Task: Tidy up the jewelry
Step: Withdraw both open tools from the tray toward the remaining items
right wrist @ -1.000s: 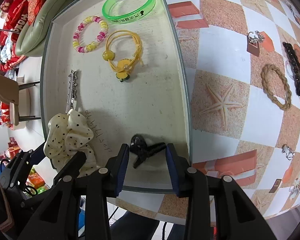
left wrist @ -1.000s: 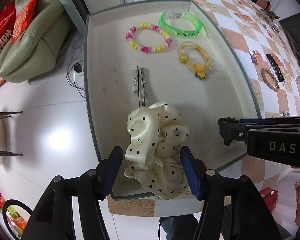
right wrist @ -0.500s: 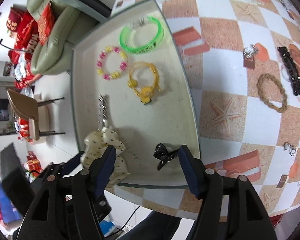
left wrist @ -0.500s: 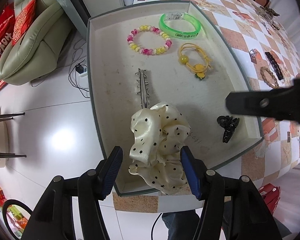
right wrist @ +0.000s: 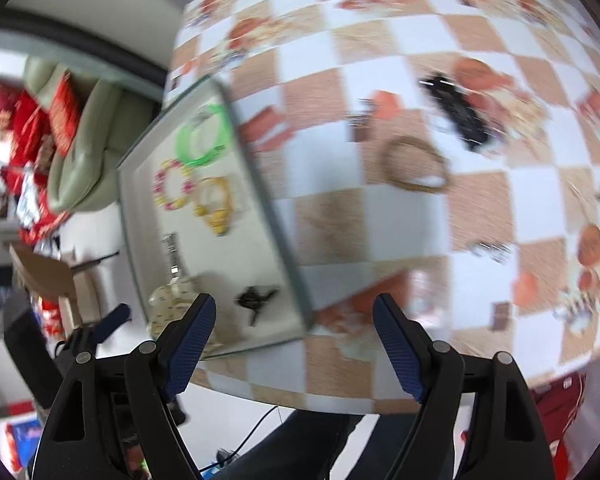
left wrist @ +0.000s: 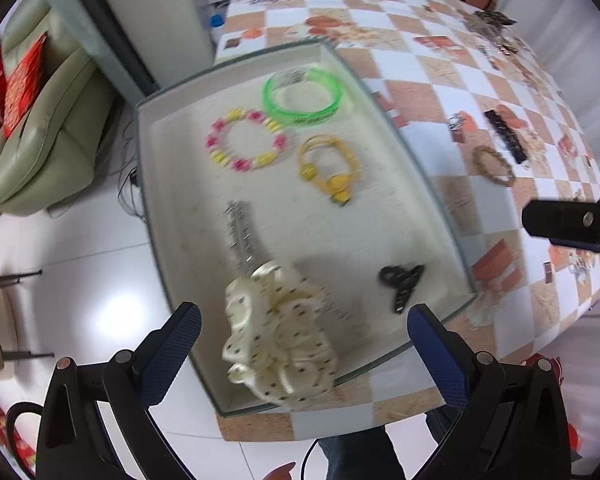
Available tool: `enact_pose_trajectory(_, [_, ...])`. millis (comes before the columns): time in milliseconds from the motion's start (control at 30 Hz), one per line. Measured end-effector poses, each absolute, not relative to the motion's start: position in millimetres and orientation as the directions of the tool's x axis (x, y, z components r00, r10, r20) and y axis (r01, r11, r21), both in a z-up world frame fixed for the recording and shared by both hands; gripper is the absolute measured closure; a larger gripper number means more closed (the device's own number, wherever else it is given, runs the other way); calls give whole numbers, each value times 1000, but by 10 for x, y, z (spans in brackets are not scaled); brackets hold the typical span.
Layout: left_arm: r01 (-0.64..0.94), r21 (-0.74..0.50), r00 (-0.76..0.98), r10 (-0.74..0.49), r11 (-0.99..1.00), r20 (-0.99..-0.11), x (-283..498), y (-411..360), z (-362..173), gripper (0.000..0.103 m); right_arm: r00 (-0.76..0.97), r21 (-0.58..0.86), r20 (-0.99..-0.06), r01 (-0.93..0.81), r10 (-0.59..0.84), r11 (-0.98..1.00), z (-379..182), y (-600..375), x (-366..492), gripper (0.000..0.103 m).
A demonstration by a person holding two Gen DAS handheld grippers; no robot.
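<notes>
A white-lined tray (left wrist: 420,168) holds a cream dotted scrunchie (left wrist: 280,332), a black claw clip (left wrist: 402,282), a silver hair clip (left wrist: 240,236), a yellow hair tie (left wrist: 328,168), a beaded bracelet (left wrist: 246,146) and a green bangle (left wrist: 304,96). My left gripper (left wrist: 303,314) hovers above the scrunchie, jaws opening wide, pads clear of it. My right gripper (right wrist: 294,308) hangs over the tray's near corner (right wrist: 300,320), jaws opening, nothing between them. The claw clip (right wrist: 256,298) lies loose in the tray.
On the checkered tablecloth right of the tray lie a brown braided band (right wrist: 416,164), a black barrette (right wrist: 460,112) and small silver pieces (right wrist: 492,250). A green sofa (left wrist: 40,132) and white floor are left of the tray. A person's legs show below the table edge.
The left jaws spread off the scrunchie, which now lies in the tray, and the gripper rose. The right jaws let go of the black claw clip, widened, and swung up and right.
</notes>
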State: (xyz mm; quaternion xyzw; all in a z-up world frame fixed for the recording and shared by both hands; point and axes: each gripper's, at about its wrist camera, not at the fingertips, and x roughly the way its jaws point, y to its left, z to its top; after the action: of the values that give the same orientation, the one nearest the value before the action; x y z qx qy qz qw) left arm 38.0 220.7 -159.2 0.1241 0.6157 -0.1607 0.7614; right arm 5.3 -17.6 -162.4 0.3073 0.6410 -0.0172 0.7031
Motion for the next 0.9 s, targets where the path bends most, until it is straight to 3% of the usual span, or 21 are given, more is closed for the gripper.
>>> enact_pose_trajectory(33, [406,-13,195,-100,914,-976,379,2164,-1561,0,179,403,-915,434,361,805,-1626,-240,9,12])
enact_pose_trajectory(367, [440,-15,214,-121,898,-969,543,1520,-1315,0,165,337,-941,567,296,752,-1781,-1160,-270,12])
enact_pose_trajectory(900, [353,-58,138,-113,934,-984,685,631,-1492,0,91,245,-969,495,231,834,-1955,-2023,95,12])
